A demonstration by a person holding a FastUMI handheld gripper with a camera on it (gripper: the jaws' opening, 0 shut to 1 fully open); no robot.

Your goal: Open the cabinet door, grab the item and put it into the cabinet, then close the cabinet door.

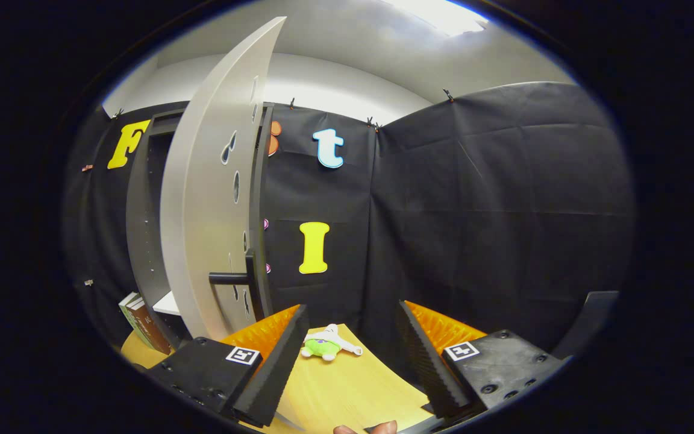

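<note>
The claw is released, its two fingers spread wide apart with nothing between them, held above the wooden tabletop. Just ahead, toward 12 o'clock and nearer the left finger, a small green-and-white stuffed toy lies on the tabletop. Beyond it at 10 o'clock, the cabinet stands with its grey door swung open, a dark handle low on the door. Books lean at the cabinet's foot.

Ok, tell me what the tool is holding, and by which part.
Nothing. The tool is open, fingers apart over the table; the plush toy lies just ahead, untouched.
</note>
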